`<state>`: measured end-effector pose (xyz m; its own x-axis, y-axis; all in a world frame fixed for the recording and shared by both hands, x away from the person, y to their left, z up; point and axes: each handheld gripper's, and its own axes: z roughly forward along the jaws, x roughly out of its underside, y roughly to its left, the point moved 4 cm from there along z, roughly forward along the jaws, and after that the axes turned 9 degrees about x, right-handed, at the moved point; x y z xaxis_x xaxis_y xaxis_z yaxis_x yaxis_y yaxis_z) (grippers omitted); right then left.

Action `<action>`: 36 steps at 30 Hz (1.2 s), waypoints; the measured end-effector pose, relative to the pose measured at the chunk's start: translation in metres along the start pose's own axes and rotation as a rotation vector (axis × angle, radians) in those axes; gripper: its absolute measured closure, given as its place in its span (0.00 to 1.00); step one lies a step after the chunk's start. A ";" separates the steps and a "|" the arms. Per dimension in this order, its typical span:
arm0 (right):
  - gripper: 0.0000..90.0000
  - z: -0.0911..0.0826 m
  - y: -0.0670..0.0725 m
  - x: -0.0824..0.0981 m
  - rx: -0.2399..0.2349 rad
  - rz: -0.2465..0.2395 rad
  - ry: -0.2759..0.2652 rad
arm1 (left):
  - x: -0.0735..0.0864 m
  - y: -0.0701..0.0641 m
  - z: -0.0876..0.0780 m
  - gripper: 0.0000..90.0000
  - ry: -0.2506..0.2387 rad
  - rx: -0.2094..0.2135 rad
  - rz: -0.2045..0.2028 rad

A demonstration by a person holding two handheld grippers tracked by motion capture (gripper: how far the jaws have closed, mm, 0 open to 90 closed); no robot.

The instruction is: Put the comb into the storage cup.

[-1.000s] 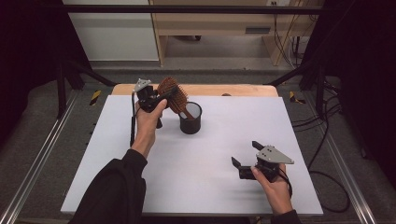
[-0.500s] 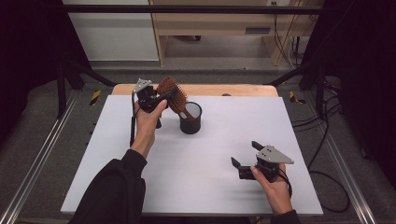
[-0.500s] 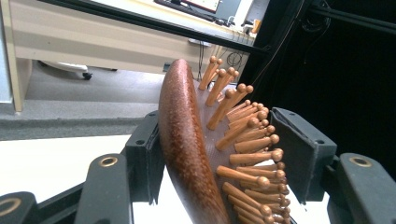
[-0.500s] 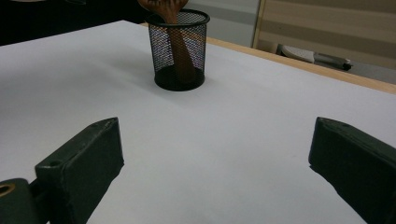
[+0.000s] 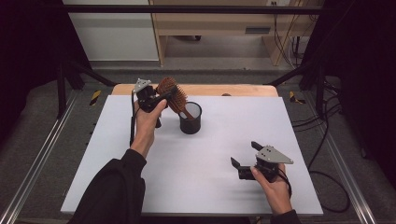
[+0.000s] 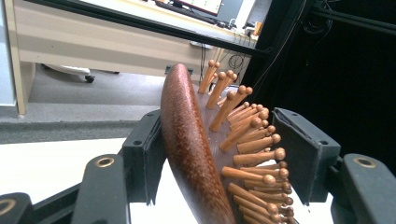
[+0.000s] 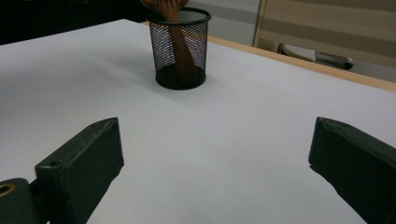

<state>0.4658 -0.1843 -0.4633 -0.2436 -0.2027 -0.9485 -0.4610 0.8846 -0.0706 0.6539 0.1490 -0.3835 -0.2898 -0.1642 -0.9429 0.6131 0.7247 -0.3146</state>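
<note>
At six o'clock on the counter point(image 5: 196, 186) we keep the right tool point(image 5: 245, 158) parked, its jaws standing wide apart with nothing between them and only bare white surface ahead in the right gripper view. We leave it there; it has no part in this step and would only crowd the cup.

Farther out, toward eleven o'clock, the black mesh cup point(image 5: 190, 119) stands upright, and the wooden hairbrush point(image 5: 172, 93) leans in it handle-down, its head sticking up and out toward ten o'clock. In the right gripper view the handle point(image 7: 180, 51) reaches the cup's floor point(image 7: 180, 79).

Farthest, our left tool point(image 5: 161, 95) straddles the brush head. Its jaws have just been opening: in the left gripper view one pad point(image 6: 152, 154) lies against or just beside the smooth back, while the other pad point(image 6: 301, 154) stands clear of the bristle tips point(image 6: 275, 154). We judge this to be the release after seating the brush.

To do it well, we spread the jaws a little more so neither pad drags. Then we draw the tool away along the line of the brush head, not sideways, since a snagged bristle could tip the light cup. We watch that the brush settles against the rim before we pull back.
</note>
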 end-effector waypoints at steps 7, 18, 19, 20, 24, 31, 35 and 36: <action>0.04 0.000 0.000 0.000 -0.001 0.001 0.002 | 0.001 -0.001 0.002 0.37 -0.005 0.001 0.002; 0.04 0.001 0.001 0.001 -0.007 0.001 0.005 | 0.000 -0.003 0.002 0.22 -0.004 -0.005 0.014; 0.04 0.001 0.001 0.001 -0.007 0.001 0.004 | 0.000 -0.004 0.001 0.20 -0.004 -0.005 0.013; 0.04 0.001 0.001 0.001 -0.008 0.002 0.004 | 0.000 -0.004 0.001 0.17 -0.003 -0.005 0.011; 0.04 0.001 0.001 0.001 -0.007 -0.001 0.005 | 0.001 -0.005 0.001 0.08 0.006 -0.015 0.010; 0.04 0.001 0.002 0.001 -0.007 -0.003 0.005 | -0.001 -0.006 -0.002 0.06 -0.001 -0.014 0.013; 0.04 0.001 0.002 0.001 -0.009 -0.002 0.005 | -0.001 -0.007 -0.002 0.05 -0.004 -0.005 0.018; 0.04 0.001 0.002 0.001 -0.009 -0.001 0.005 | 0.000 -0.008 -0.002 0.05 -0.003 -0.002 0.020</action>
<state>0.4661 -0.1825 -0.4643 -0.2470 -0.2061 -0.9468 -0.4691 0.8804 -0.0692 0.6476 0.1447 -0.3806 -0.2757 -0.1519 -0.9492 0.6170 0.7292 -0.2959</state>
